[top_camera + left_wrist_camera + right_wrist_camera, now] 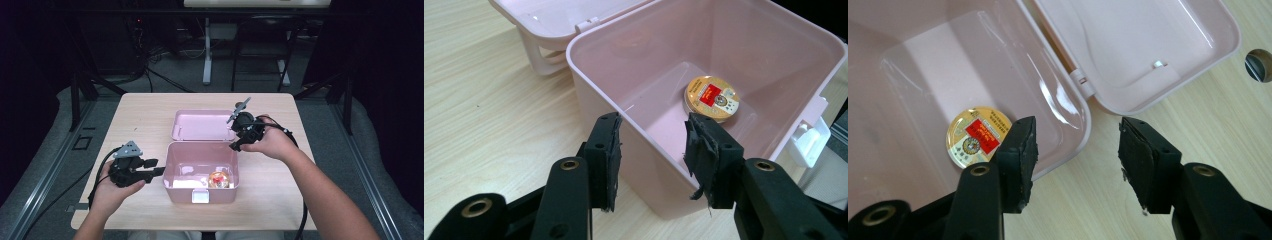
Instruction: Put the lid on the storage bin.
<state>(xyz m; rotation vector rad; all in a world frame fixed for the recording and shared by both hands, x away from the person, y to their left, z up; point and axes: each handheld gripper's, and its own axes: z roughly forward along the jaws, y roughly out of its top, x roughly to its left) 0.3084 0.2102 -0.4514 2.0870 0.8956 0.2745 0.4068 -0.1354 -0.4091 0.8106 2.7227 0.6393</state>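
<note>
**One pink box, one round tin, two tools at the rim**

One pink box (201, 172) stands open near the six o'clock edge of the wooden surface (140, 107), its single lid (202, 125) folded back flat toward twelve o'clock. One white latch (200, 196) hangs on its front wall. Inside lies one round gold tin (219, 179) with a red label, flat on the floor of the box toward the four o'clock corner.

The left tool (159, 171) sits at nine o'clock of the box; its two jaws stand half open astride the box's side wall, one pad outside and one inside, neither pressing. The right tool (233, 147) hovers at the box's one o'clock corner, half open, with one jaw over the rim and nothing gripped.
</note>
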